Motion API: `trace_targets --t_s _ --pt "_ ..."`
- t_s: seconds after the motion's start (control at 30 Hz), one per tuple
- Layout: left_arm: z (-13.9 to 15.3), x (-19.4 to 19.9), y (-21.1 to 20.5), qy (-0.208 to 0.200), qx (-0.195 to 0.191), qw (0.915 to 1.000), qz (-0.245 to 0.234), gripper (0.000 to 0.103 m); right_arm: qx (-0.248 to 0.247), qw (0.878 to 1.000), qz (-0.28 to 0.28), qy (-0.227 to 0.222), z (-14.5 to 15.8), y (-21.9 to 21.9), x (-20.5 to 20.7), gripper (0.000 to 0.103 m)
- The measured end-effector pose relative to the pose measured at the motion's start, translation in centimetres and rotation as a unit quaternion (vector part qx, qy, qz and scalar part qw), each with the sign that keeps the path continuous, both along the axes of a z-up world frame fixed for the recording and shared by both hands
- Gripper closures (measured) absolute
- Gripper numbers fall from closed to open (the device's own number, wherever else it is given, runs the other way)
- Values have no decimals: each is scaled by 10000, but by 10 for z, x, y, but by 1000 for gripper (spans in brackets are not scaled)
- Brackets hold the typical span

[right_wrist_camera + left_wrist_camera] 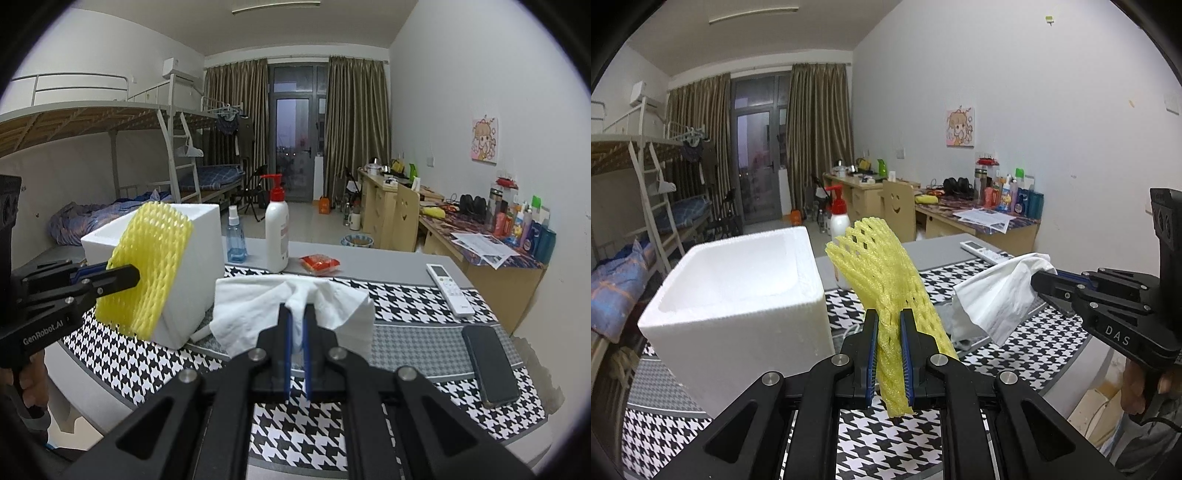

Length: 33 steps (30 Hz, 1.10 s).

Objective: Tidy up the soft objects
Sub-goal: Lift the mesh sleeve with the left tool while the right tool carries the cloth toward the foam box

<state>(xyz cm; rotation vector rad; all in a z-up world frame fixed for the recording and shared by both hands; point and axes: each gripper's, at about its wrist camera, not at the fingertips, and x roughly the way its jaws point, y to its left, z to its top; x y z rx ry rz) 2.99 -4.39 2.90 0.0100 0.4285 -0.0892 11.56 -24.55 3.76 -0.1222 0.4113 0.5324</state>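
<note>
My left gripper [888, 317] is shut on a yellow foam net sleeve [882, 273] and holds it above the houndstooth table, just right of the open white foam box [738, 295]. In the right wrist view the left gripper [135, 275] and the sleeve [147, 266] hang in front of the box [192, 266]. My right gripper [298, 314] is shut on a white cloth [258, 306], held above the table. In the left wrist view it [1039, 282] holds the cloth [997, 295] at the right.
On the table stand a blue spray bottle [235, 236], a white pump bottle [277, 232] and a red packet [319, 263]. A white remote [448, 288] and a black phone [489, 365] lie at the right. Desks line the right wall, bunk beds the left.
</note>
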Motion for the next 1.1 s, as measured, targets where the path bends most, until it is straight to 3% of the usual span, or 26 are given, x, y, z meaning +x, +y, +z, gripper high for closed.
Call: trace_targets --t_s 1.1 --pt "45 21 14 -454 186 9980 399 91 308 9988 278 -276 40 16 21 95"
